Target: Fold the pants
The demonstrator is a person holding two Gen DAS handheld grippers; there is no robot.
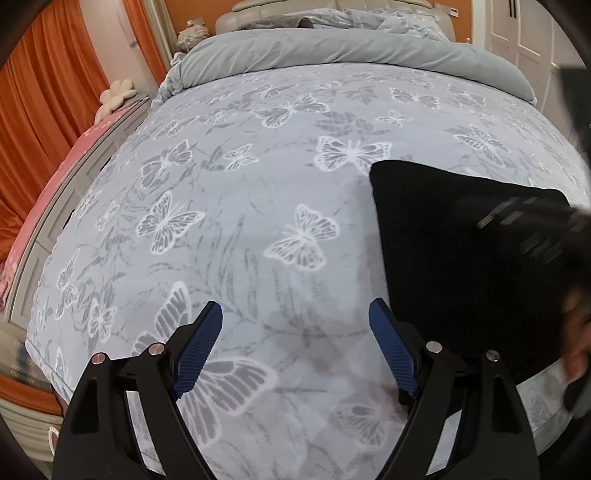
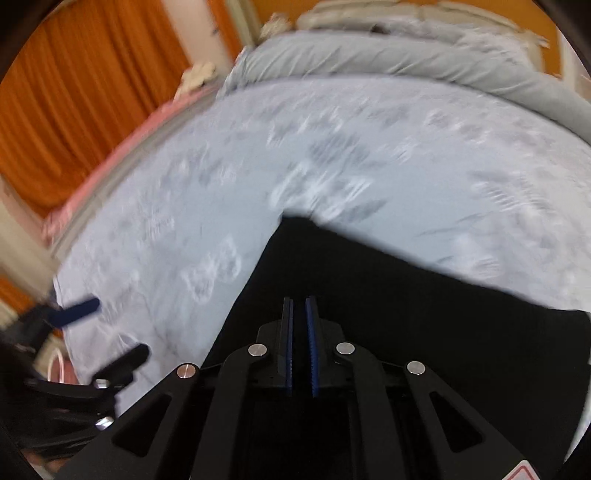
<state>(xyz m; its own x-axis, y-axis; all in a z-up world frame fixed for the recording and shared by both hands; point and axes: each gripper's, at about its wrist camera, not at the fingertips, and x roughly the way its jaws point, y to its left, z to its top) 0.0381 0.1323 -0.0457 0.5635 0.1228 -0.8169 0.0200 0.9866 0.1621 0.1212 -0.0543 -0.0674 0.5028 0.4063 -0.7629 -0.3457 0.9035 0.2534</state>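
The black pants (image 1: 454, 258) lie folded flat on the butterfly-print bedspread (image 1: 258, 184), to the right of my left gripper (image 1: 295, 317). The left gripper is open and empty, its blue pads (image 1: 197, 350) wide apart above the bedspread. In the right wrist view the pants (image 2: 406, 302) fill the lower middle. My right gripper (image 2: 299, 306) is over them with its jaws nearly together; no cloth shows between the pads. The left gripper also shows in the right wrist view (image 2: 107, 328), open. The right gripper's body is a blurred dark shape in the left wrist view (image 1: 554, 236).
A rolled grey duvet (image 1: 351, 55) and pillows lie at the head of the bed. Orange curtains (image 1: 44, 110) and a pink bench (image 1: 37, 206) run along the left side. A white door (image 1: 524, 33) is at the far right.
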